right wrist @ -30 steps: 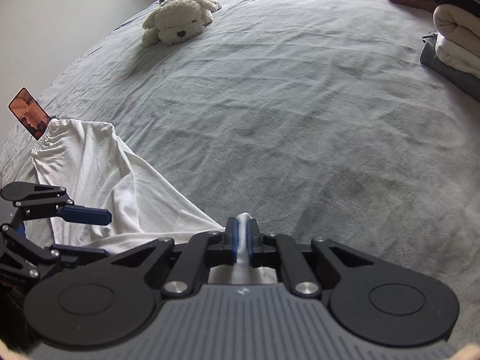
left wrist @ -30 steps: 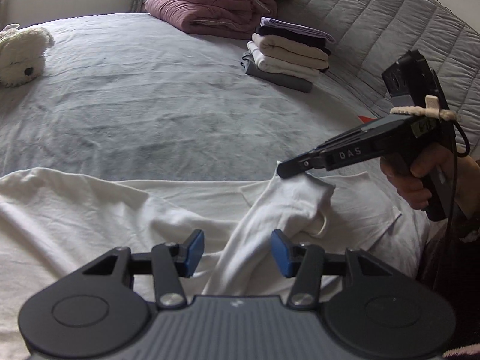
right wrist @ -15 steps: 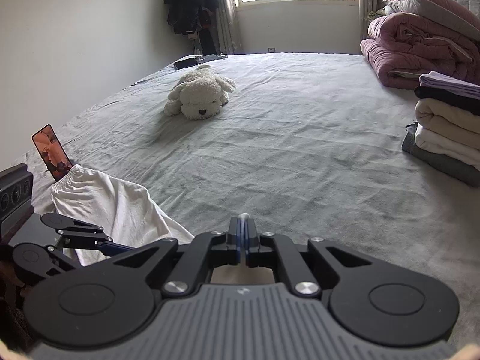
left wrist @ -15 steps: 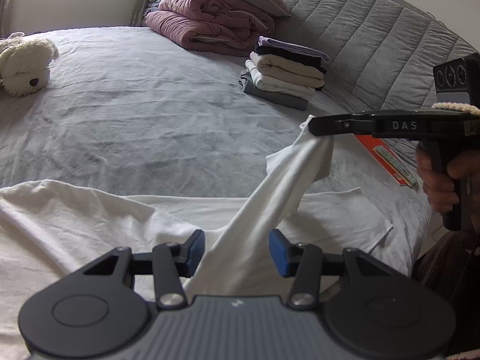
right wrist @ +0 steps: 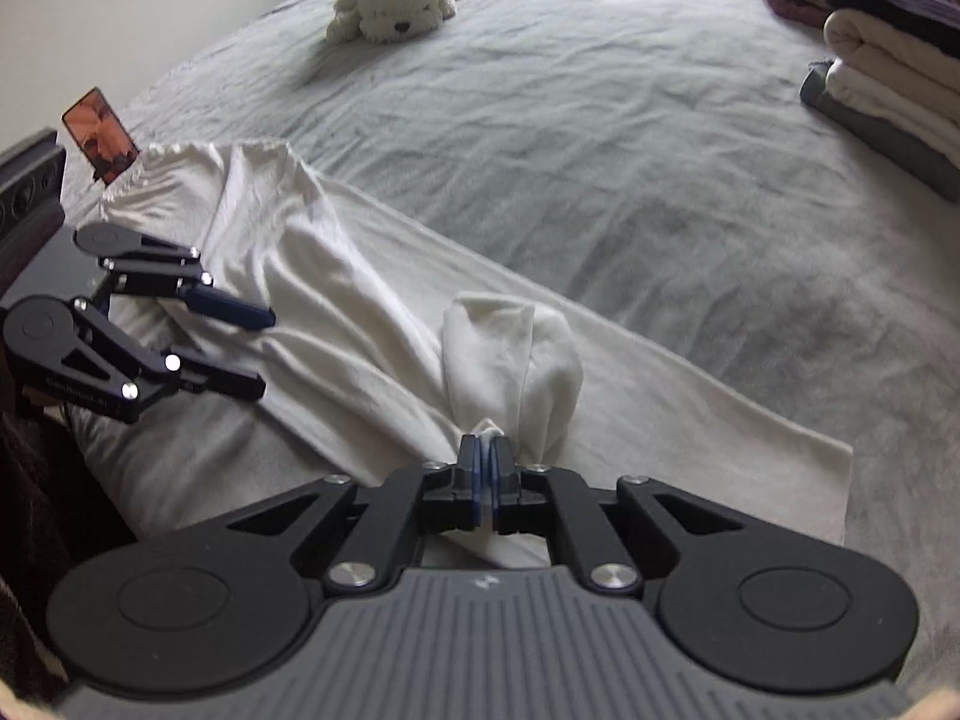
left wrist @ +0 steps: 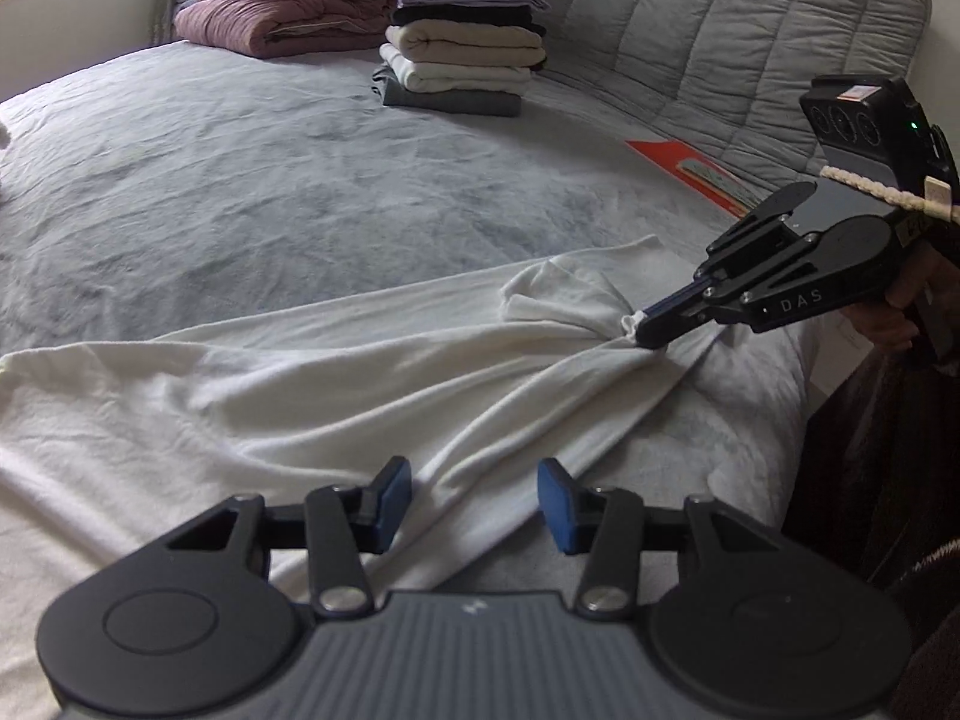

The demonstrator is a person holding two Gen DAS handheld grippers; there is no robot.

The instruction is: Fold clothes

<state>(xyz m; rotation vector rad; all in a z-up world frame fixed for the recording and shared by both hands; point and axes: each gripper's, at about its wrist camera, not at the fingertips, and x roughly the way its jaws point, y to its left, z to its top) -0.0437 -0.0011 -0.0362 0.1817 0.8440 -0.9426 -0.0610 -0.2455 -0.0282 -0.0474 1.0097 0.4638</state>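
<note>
A white garment [left wrist: 300, 396] lies stretched in long creases across the near side of the grey bed [left wrist: 240, 180]. My right gripper [left wrist: 636, 330] is shut on a bunched edge of it, low over the bed at the right; in the right wrist view the cloth [right wrist: 336, 300] puffs up just past the closed right gripper [right wrist: 486, 462]. My left gripper [left wrist: 474, 498] stands open, and a ridge of the garment runs between its blue pads [left wrist: 396, 495] without being pinched. The right wrist view shows the left gripper [right wrist: 240, 348] at the left, fingers apart over the cloth.
A stack of folded clothes [left wrist: 462, 66] and a pink duvet [left wrist: 300, 6] sit at the far side by the quilted headboard [left wrist: 690, 30]. A red packet [left wrist: 696, 174] lies near the right edge. A plush dog [right wrist: 396, 6] and a propped phone [right wrist: 99, 132] are on the bed.
The right gripper lifted the held cloth, then carried it to the right and down to the bed, which drew the garment out in taut creases. The left gripper stayed open and shifted a little.
</note>
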